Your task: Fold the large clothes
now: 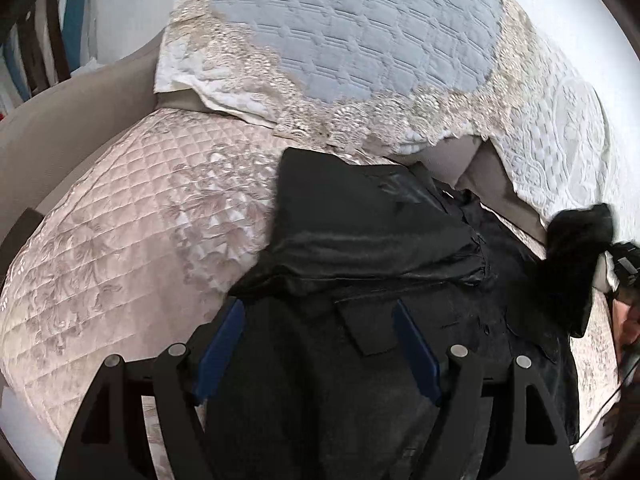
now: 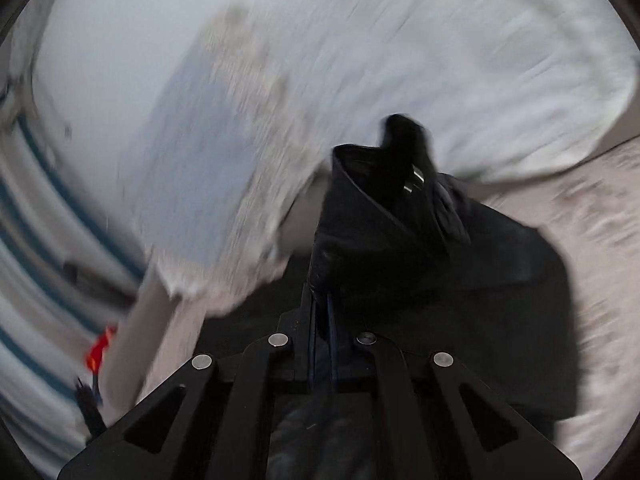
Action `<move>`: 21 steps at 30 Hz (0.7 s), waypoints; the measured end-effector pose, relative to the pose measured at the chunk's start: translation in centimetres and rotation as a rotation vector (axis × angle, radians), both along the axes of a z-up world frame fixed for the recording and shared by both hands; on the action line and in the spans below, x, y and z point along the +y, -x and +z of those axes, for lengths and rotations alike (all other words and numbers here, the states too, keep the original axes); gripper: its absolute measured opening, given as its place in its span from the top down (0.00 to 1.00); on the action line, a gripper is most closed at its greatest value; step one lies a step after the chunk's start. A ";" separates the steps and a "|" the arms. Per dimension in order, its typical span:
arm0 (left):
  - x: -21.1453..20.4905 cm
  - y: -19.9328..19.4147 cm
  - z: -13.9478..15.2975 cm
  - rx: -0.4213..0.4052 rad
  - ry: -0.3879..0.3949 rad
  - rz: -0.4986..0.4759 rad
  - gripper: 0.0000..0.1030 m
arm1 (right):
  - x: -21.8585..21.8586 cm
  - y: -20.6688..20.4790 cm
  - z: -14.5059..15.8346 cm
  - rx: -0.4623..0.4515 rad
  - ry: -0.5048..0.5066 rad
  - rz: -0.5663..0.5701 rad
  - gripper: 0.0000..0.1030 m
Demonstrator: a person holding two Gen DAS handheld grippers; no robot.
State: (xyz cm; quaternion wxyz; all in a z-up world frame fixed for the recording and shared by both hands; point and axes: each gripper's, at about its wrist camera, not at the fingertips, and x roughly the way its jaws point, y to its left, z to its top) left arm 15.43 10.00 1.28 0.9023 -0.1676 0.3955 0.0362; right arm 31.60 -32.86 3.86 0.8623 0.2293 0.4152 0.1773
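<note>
Quilted bedspread carries a black garment; left tool gapes wide, right tool pinches its fabric.

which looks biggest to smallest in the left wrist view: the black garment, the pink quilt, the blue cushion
1. black garment, though it lies nearest the camera, so its lead is unsure
2. pink quilt and blue cushion look about alike

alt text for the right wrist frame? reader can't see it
The right gripper, jaws shut, pinches a raised fold of the black garment above a pale quilted bedspread. The frame is heavily motion-blurred; a blue-and-white quilted pillow smears across the background.
</note>
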 end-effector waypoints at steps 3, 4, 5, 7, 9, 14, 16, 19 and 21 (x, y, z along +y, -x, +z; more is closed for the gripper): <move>1.1 0.3 0.0 -0.009 0.009 0.014 0.24 | 7.6 -0.3 -5.0 0.106 0.083 0.175 0.78; 1.4 0.5 0.1 -0.012 0.012 0.016 0.24 | 8.9 0.2 -6.1 0.133 0.069 0.221 0.78; 1.6 0.6 0.2 -0.017 0.013 0.018 0.24 | 9.8 0.8 -6.7 0.149 0.060 0.251 0.78; 1.7 0.8 0.3 -0.023 0.010 0.010 0.23 | 10.2 2.5 -6.7 0.128 0.047 0.280 0.78; 1.2 0.6 0.3 -0.025 0.004 -0.013 0.23 | 8.5 4.0 -5.9 0.097 0.037 0.260 0.68; -3.5 -1.6 0.8 -0.045 0.019 -0.151 0.23 | 2.2 5.8 -4.7 0.089 0.140 0.088 0.59; -6.2 -3.0 1.3 -0.066 0.023 -0.224 0.23 | -0.3 5.9 -4.4 0.100 0.147 0.020 0.59; -9.4 -5.2 1.8 -0.081 -0.001 -0.299 0.23 | -3.8 5.5 -4.7 0.122 0.180 -0.087 0.59; -10.8 -6.3 2.0 -0.096 -0.041 -0.331 0.23 | -6.0 5.0 -5.2 0.154 0.212 -0.160 0.59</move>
